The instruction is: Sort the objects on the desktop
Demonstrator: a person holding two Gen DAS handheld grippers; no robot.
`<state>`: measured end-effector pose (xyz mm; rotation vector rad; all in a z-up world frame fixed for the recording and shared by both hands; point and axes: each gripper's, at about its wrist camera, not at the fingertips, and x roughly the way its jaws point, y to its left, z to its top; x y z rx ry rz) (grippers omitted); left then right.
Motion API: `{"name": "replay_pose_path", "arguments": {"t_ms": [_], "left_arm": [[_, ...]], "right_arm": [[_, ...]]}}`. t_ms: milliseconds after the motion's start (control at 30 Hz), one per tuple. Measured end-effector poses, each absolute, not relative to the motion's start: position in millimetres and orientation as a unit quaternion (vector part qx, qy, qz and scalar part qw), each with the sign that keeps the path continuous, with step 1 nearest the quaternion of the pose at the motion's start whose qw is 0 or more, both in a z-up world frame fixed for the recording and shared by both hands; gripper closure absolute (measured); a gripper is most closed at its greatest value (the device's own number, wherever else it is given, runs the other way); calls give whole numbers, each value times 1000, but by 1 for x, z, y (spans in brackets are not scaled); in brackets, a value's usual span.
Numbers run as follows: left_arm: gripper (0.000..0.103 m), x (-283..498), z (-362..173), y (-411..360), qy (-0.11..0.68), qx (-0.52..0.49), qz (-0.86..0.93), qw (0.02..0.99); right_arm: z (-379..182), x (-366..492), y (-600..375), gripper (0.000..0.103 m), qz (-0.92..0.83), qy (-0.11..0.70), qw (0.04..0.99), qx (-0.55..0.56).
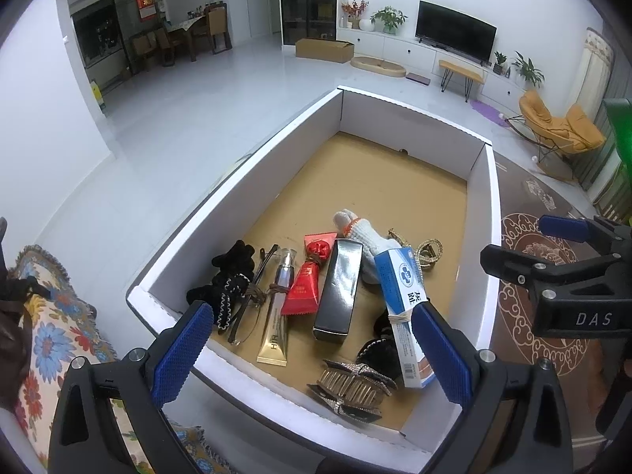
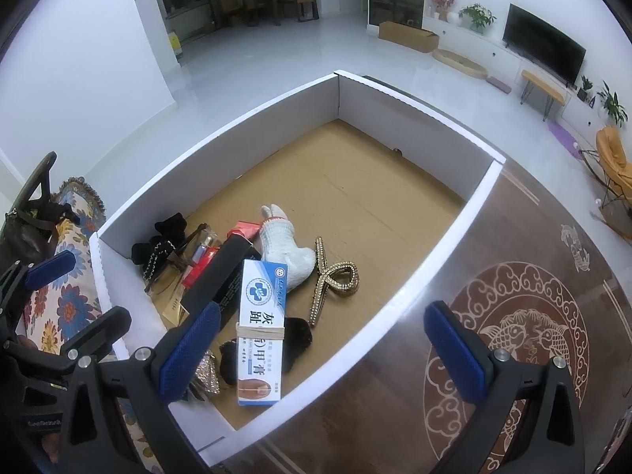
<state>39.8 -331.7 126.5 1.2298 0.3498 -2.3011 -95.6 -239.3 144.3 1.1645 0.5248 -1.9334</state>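
Observation:
A white cardboard box point(image 1: 252, 181) point(image 2: 442, 260) with a brown floor holds the objects at its near end. Inside lie a blue-and-white ointment carton point(image 1: 401, 300) point(image 2: 260, 316), a black carton point(image 1: 339, 292) point(image 2: 221, 276), a red sachet point(image 1: 306, 284), a gold tube point(image 1: 274, 335), a white knitted glove point(image 1: 363, 233) point(image 2: 282, 249), a gold hair claw point(image 2: 331, 280) point(image 1: 424, 251), black scrunchies point(image 1: 229, 276), glasses and a rhinestone claw clip point(image 1: 351, 387). My left gripper point(image 1: 312, 351) hangs open over the near pile. My right gripper point(image 2: 322, 351) is open above the box's right wall.
The box stands on a dark wooden table with a fish and cloud pattern point(image 2: 521, 335). A flowered cloth point(image 1: 55, 316) lies to the left. Beyond is a living room with white floor, a TV point(image 1: 454, 31) and an orange chair point(image 1: 553, 126).

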Motion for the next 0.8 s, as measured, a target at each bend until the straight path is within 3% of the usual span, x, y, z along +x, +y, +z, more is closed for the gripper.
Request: {"name": "replay_pose_path", "arguments": {"t_ms": [567, 800], "left_arm": [[1, 39, 125, -332, 132, 453, -846, 248], [0, 47, 124, -350, 211, 443, -832, 259]], "right_arm": [[148, -101, -235, 0, -772, 205, 399, 451], [150, -99, -237, 0, -775, 210, 399, 442]]}}
